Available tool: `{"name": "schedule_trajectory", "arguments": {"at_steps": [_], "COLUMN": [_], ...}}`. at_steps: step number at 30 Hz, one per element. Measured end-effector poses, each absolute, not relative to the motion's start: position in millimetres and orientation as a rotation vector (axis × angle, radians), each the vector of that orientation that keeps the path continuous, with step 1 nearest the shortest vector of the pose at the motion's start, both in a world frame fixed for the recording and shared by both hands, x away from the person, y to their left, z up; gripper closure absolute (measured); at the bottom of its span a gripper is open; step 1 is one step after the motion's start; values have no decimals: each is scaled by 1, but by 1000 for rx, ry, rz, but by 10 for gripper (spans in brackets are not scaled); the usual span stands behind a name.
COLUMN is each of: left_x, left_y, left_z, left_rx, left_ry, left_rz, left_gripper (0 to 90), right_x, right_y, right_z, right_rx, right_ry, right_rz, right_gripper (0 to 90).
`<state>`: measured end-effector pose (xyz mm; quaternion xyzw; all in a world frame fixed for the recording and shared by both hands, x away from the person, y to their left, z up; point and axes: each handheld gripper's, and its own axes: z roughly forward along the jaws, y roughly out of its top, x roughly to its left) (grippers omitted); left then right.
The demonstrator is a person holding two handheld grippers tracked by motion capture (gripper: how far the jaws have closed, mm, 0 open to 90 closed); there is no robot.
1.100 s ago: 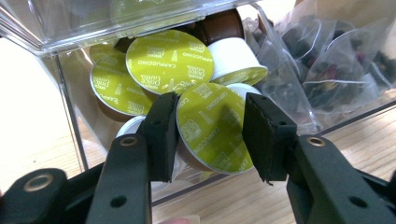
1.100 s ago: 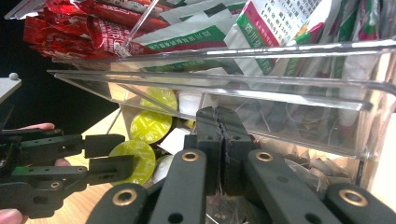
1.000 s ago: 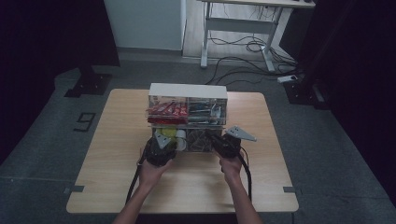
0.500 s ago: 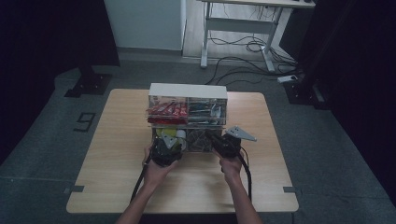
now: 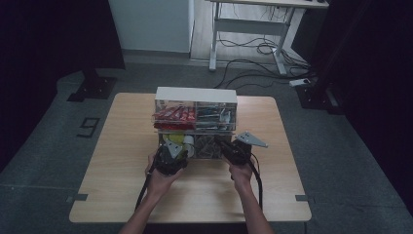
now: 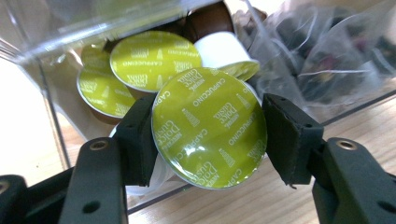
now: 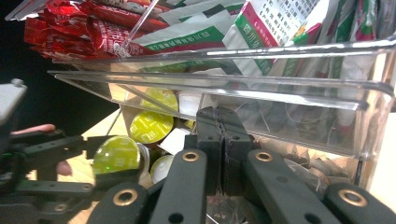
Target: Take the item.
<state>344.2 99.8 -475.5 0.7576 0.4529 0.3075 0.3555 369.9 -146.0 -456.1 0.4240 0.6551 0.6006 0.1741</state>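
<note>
At the front of the clear acrylic two-tier organiser (image 5: 196, 95) on the light wooden table (image 5: 122, 161), the left gripper (image 6: 209, 135) is clamped on a round coffee capsule with a green foil lid (image 6: 209, 127), its pads pressing opposite edges. The capsule sits just outside the lower left compartment, where similar green-lidded capsules (image 6: 154, 59) lie. The right gripper (image 7: 219, 126) rests against the lower tier's front with its jaws closed together, nothing between them. Red sachets (image 7: 84, 28) fill the upper left compartment.
</note>
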Motion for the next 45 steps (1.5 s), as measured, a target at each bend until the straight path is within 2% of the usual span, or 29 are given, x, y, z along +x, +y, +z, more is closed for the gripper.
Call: {"name": "schedule_trajectory", "arguments": {"at_steps": [14, 45], "left_x": [330, 309], "left_y": [117, 166], "left_z": [-456, -458], "left_rx": [1889, 1829], "left_ry": [1163, 1225], "left_rz": [729, 745], "left_gripper": [405, 405], "right_x": [370, 371], "right_y": [-146, -149], "right_z": [-456, -459], "right_rx": [1201, 1215], "right_ry": [1855, 1849], "right_rz": [1706, 1691], "right_gripper": [880, 881]}}
